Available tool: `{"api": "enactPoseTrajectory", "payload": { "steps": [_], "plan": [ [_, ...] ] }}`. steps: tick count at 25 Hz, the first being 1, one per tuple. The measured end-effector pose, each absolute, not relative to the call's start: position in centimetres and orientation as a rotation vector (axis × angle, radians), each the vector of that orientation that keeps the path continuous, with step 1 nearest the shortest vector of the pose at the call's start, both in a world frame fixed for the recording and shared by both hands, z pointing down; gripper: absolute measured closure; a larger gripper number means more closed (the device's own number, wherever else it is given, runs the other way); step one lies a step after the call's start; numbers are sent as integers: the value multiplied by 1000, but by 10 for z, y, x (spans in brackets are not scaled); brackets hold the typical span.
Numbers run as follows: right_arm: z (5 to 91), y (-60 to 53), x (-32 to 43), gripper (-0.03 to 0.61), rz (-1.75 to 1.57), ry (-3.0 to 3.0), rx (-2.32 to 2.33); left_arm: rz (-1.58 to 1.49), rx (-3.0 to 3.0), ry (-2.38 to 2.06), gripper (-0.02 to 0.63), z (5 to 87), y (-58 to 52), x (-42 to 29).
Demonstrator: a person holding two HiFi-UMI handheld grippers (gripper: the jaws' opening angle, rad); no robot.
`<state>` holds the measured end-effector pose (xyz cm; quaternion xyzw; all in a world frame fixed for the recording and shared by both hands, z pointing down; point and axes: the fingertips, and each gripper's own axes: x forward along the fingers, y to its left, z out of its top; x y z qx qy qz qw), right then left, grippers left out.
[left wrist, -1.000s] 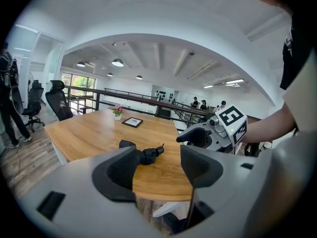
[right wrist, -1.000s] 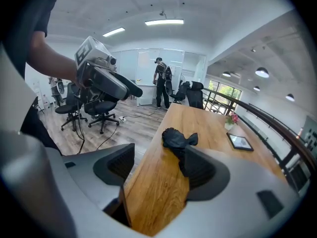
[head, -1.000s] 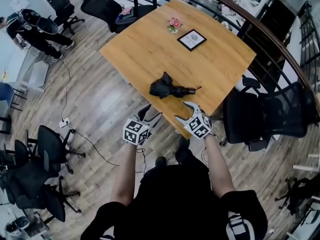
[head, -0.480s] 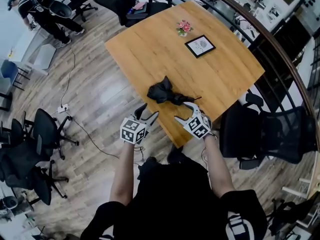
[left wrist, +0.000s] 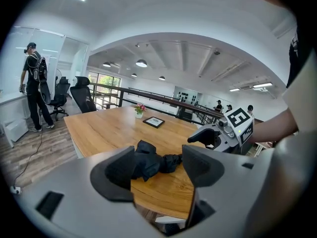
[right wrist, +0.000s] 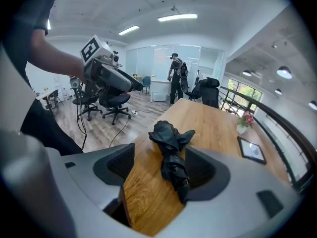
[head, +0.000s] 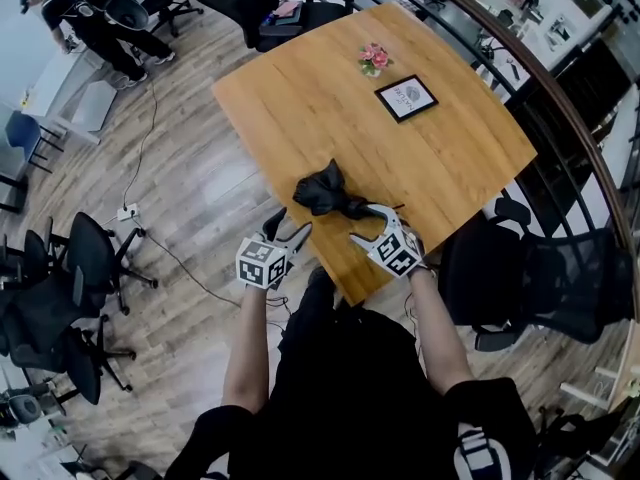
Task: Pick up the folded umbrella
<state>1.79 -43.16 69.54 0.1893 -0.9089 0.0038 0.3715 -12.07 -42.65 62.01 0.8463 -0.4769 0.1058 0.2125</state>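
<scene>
The folded black umbrella [head: 328, 194] lies on the wooden table [head: 300, 88] near its front corner, handle end pointing right. My left gripper [head: 288, 226] hovers just off the table's edge, short of the crumpled canopy end. Its jaws are opening, with nothing pressed between them. In the left gripper view the umbrella [left wrist: 151, 163] shows ahead through the gap of the left gripper [left wrist: 158, 170]. My right gripper [head: 368, 223] stands open over the table edge by the handle end. In the right gripper view the umbrella [right wrist: 173, 157] runs lengthwise between the wide pads of the right gripper [right wrist: 168, 170], untouched.
A framed picture [head: 405, 97] and a small pot of pink flowers [head: 374, 58] sit on the far half of the table. A black office chair [head: 520, 278] stands right of the table corner, more chairs [head: 80, 278] at the left. A person [head: 90, 3] stands far left.
Both grippers have moved forward and slightly down towards the umbrella. The right gripper now reaches its handle end; the left has come up to the table's edge.
</scene>
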Motion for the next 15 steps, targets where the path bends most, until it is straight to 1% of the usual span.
{"api": "enactPoseTrajectory", "payload": {
  "steps": [9, 15],
  "plan": [
    [710, -461, 2, 238, 31, -2273, 482, 319, 2324, -1240, 301, 647, -458, -136],
    [736, -475, 1, 238, 78, -2217, 482, 363, 2316, -1152, 296, 676, -480, -139]
  ]
}}
